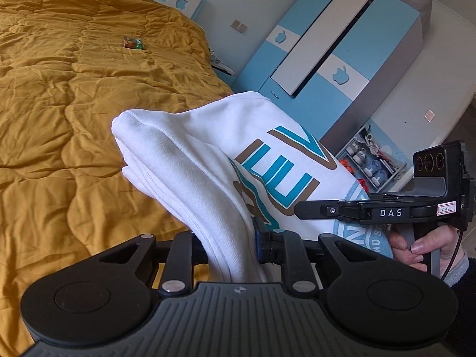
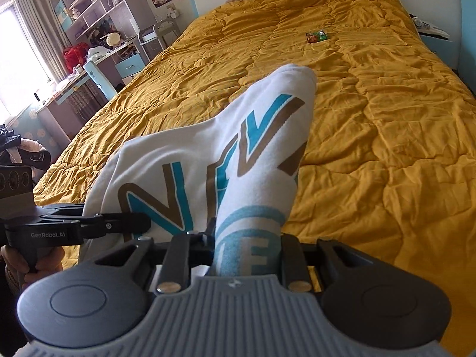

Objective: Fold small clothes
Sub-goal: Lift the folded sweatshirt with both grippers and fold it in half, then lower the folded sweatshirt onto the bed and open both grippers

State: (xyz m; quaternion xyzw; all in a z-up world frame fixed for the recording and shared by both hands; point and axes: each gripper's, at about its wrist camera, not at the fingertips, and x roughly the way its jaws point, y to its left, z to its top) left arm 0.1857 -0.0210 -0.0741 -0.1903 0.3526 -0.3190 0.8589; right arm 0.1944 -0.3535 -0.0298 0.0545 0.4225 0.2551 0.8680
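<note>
Left wrist: garment (image 1: pixel 190 160) points up-left.

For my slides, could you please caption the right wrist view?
Right gripper and left gripper lift a white printed garment above the mustard quilt.

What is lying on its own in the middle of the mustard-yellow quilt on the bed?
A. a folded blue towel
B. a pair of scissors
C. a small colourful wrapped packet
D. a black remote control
C: a small colourful wrapped packet lies alone on the mustard-yellow quilt, beyond the white printed garment held in both grippers.
</note>
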